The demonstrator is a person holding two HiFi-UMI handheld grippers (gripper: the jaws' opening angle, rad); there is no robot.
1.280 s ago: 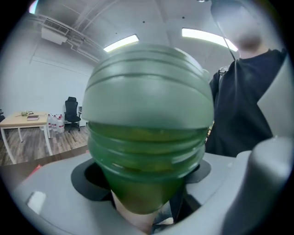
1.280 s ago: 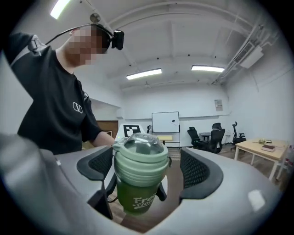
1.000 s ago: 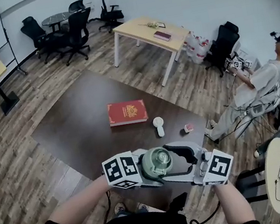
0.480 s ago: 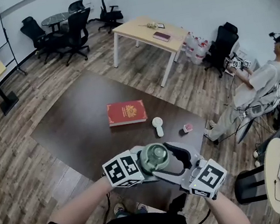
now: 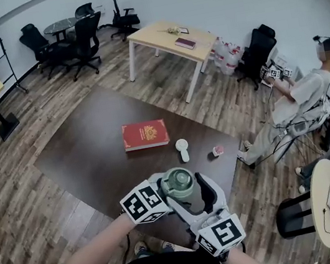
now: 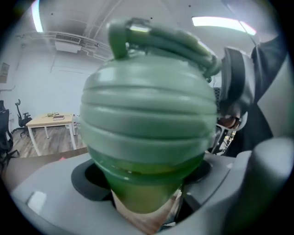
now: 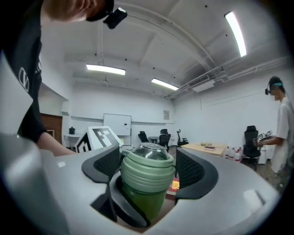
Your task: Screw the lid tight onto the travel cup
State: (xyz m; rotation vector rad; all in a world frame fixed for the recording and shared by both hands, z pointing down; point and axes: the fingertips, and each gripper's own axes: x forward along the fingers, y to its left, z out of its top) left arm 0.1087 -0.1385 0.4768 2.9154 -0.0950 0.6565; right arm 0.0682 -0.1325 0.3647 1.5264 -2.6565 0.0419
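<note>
L tool (image 5: 163, 193) is clamped on the body of the green travel cup (image 5: 177, 184), holding it upright in the air over the near corner of the dark tabletop (image 5: 87, 154). R tool (image 5: 189, 194), at lower right, has both pads pressed on the ribbed lid (image 7: 147, 169), which sits atop the cup.

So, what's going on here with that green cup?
A person holds a gripper in each hand, both closed on one green travel cup above the near corner of a dark table. The left gripper clamps the cup's translucent body. The right gripper has its pads on either side of the ridged lid, which sits on the cup. How tight it is cannot be seen. A red book lies further back on the table.
</note>
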